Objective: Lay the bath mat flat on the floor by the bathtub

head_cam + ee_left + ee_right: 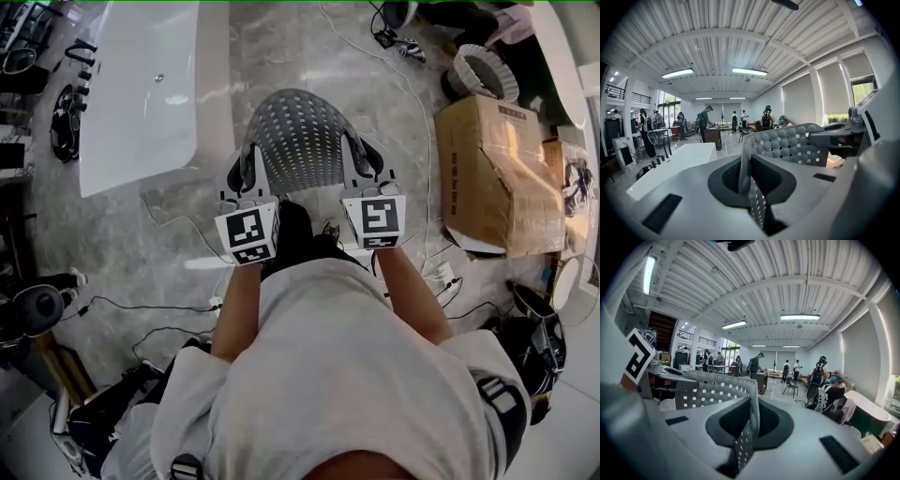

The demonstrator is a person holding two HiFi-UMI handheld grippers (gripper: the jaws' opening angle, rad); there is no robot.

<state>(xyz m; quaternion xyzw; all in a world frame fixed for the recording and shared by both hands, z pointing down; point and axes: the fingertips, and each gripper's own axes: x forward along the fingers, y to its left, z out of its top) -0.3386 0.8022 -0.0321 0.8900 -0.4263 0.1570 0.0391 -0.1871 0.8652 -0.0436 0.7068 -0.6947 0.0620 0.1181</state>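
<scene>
mat: bath mat point(302, 136) is arching out over the floor point(178, 244), near the bathtub point(150, 84) | tools: left tool point(248, 183) and right tool point(359, 178) are each clamping its near edge | handling: likely light, floppy, perforated; gripping the edge near both corners is suiting it

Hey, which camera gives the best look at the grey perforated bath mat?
The head view: the bath mat shows nearly whole from above, holes and outline clear. Each gripper view shows only a strip along the edge pinched in its jaws.
</scene>
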